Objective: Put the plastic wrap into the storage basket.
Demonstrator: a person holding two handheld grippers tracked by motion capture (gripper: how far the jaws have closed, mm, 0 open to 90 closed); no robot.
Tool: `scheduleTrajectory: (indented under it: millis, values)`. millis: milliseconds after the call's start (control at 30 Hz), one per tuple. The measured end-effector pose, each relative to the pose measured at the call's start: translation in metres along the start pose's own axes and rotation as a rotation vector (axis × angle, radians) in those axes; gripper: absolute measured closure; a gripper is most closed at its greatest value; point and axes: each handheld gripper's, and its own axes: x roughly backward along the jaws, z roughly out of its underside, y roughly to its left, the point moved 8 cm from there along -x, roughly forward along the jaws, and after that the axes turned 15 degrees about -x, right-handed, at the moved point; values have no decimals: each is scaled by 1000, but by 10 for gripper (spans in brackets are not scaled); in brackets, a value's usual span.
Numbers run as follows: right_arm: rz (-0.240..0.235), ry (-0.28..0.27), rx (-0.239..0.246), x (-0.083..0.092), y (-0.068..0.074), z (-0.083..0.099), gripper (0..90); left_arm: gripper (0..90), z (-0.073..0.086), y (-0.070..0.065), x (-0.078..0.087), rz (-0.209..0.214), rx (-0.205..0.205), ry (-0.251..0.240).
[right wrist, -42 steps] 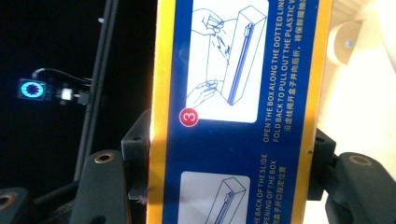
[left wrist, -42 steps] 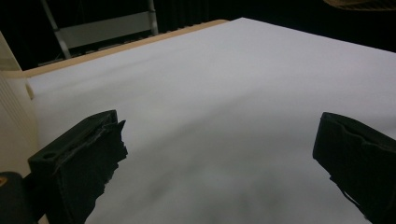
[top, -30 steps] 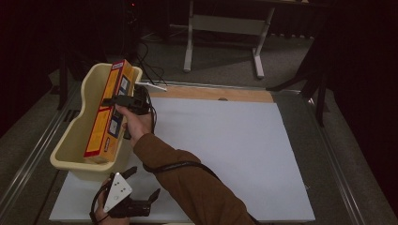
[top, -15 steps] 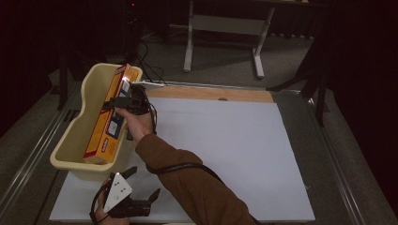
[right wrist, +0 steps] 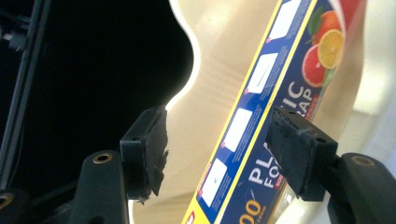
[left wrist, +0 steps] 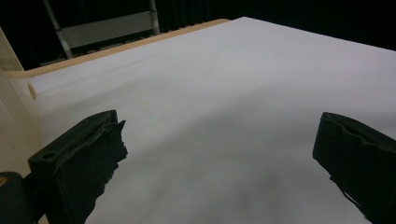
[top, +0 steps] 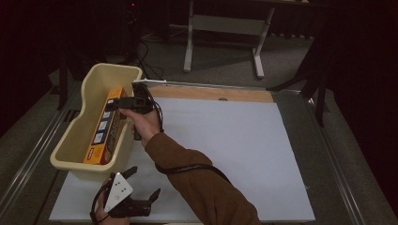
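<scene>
A long orange, yellow and blue plastic-wrap box (top: 105, 129) lies lengthwise in the cream tub (top: 89, 75) at the table's left edge. My right gripper (top: 121, 102) hovers over the tub's right rim, pointing left, open. In the right gripper view its jaws (right wrist: 217, 140) stand wide apart above the box (right wrist: 280, 79) and the tub's inner wall (right wrist: 210, 70), holding nothing. My left gripper (top: 143, 182) rests open near the table's front edge, just in front of the tub. In the left gripper view it (left wrist: 219, 154) faces bare white sheet, with the tub's outer wall (left wrist: 14, 116) at its left.
A white sheet (top: 234, 140) covers the table, with a wooden strip (top: 211, 93) along the back edge. Metal rails (top: 328, 154) run down both sides. A grey trestle stand (top: 225, 28) is on the floor beyond the table.
The box, held tilted over the tub a second ago, has sunk down into it. My right gripper has let go of it and lowered slightly. The left gripper has stayed put.
</scene>
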Motion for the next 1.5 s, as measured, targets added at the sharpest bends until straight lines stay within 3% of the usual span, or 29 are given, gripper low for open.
scheduleTrajectory:
  millis: [67, 100, 133, 200, 467, 700, 1067, 1400, 1500]
  values:
    - [2, 1, 46, 4, -1, 1, 358, 17, 0, 1, 0, 0, 2, -1]
    - [2, 1, 46, 4, -1, 1, 358, 17, 0, 1, 0, 0, 2, -1]
    - [2, 10, 106, 13, -2, 4, 354, 17, 0, 1, 0, -1, 2, 1]
    - [4, 4, 148, 20, -4, 5, 349, 17, 0, 1, 0, 0, 3, 4]
    - [69, -25, 333, 56, -23, 7, 343, 17, 0, -1, -3, 1, -9, 18]
    - [143, -56, 479, 94, -49, 14, 343, 17, 0, 1, -1, -7, -11, 16]
    - [210, -128, 630, 153, -97, 36, 314, 17, 0, 2, -1, -9, -12, 22]
    - [254, -219, 681, 212, -149, 56, 320, 17, 0, 3, -1, -13, -10, 27]
    - [296, -257, 717, 229, -165, 60, 320, 17, 0, 4, -1, -14, -11, 26]
